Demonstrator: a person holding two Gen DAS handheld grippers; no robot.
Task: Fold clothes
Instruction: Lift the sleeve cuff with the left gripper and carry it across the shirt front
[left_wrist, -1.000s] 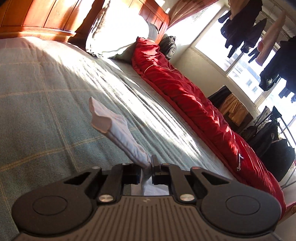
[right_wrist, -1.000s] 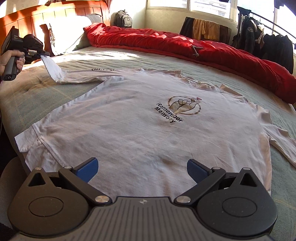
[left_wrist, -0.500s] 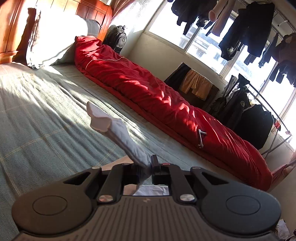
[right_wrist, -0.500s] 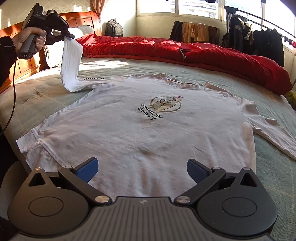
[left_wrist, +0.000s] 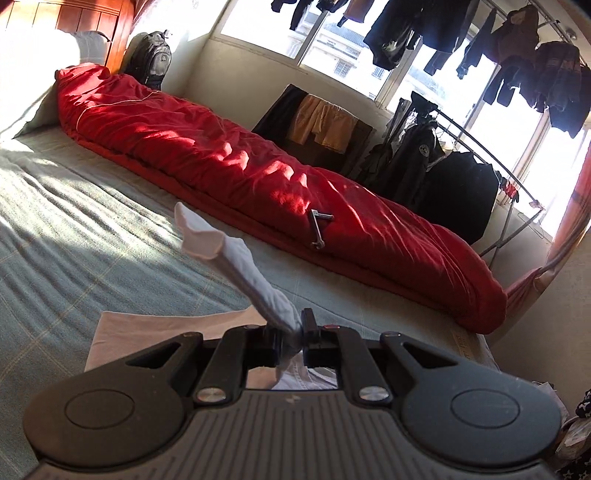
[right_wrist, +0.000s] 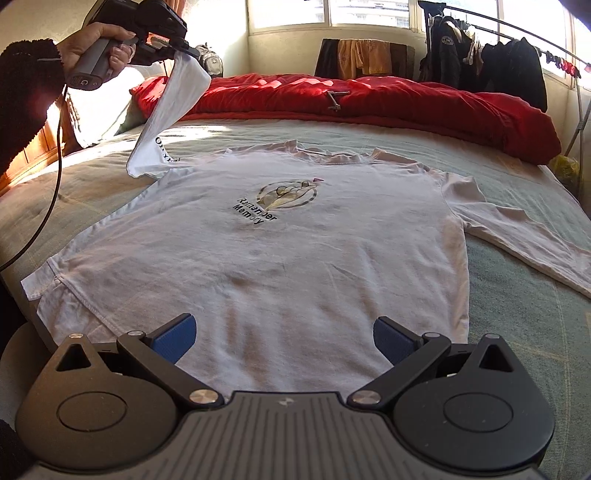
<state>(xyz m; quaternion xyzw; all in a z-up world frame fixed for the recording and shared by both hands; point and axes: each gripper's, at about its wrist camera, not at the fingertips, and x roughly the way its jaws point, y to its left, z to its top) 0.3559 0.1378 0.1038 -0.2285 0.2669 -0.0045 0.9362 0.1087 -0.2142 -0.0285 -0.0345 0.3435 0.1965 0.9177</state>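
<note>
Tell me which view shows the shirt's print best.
The right wrist view: the print lies in plain sight on the flat shirt. The left wrist view shows none of it, only the sleeve clamped in the left gripper.

The left wrist view looks forward along its own left gripper, whose black body fills the bottom of the frame; it faces down and across the bed, tilted, toward the red duvet in the middle and the window at upper right. The right wrist view sits low and close over the near edge of the white shirt, its right gripper along the bottom, facing across the bed toward the same window wall. Both views share the red duvet, the backpack and the clothes rack. The right view also takes in the left gripper at upper left, held in a hand
</note>
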